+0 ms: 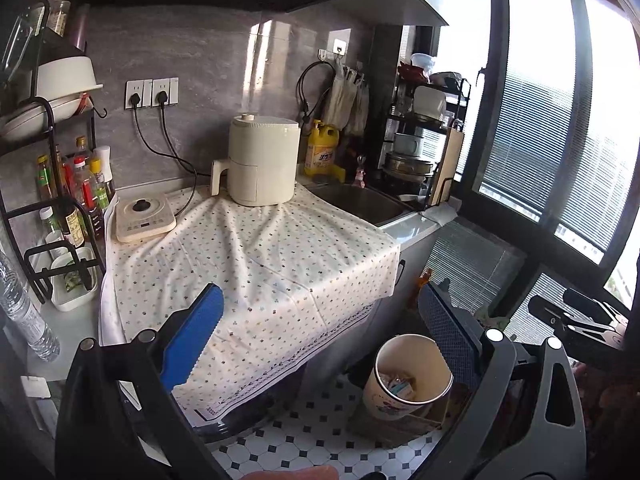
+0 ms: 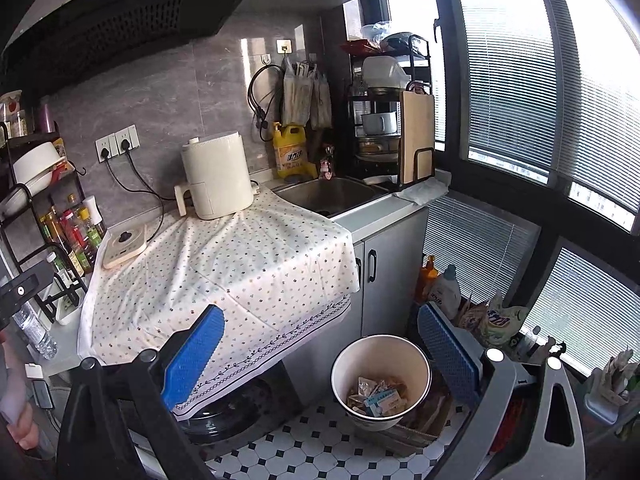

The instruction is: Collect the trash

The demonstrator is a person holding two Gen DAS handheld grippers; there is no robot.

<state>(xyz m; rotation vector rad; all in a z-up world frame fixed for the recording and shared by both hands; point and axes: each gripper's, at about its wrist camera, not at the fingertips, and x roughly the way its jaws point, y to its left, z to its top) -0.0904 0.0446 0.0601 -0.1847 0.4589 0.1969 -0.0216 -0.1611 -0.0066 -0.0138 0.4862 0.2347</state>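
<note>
Blue-padded fingers of both hand-held tools stand wide apart with nothing between them. The left gripper (image 1: pixel 324 344) is held above the front edge of the counter, its left pad over the dotted tablecloth (image 1: pixel 256 264) and its right pad beside the waste bin (image 1: pixel 408 380), which appears at about 5 o'clock in the left wrist view. The right gripper (image 2: pixel 324 352) is posed likewise, with the bin (image 2: pixel 382 380) between its pads at about 6 o'clock in the right wrist view. The bin is a pale round tub standing on the black-and-white tiled floor (image 2: pixel 320 444), just beside the grey cabinet doors (image 2: pixel 384 272). Inside it lies a small heap of trash (image 2: pixel 378 398): crumpled wrappers and a light blue packet, resting on the bottom. The tablecloth surface between the grippers and the appliances carries no loose litter that can be made out. At 12 o'clock on the cloth stands a cream air fryer (image 1: pixel 260 160); at 10 o'clock, a small induction hob (image 1: pixel 144 216). A steel sink (image 2: pixel 328 194) lies at 1 o'clock, with a yellow detergent jug (image 2: pixel 290 152) behind it. A clear water bottle (image 1: pixel 24 312) stands at 9 o'clock near the counter edge. Bottles and bags (image 2: pixel 472 304) crowd the floor at 3 o'clock by the window.
</note>
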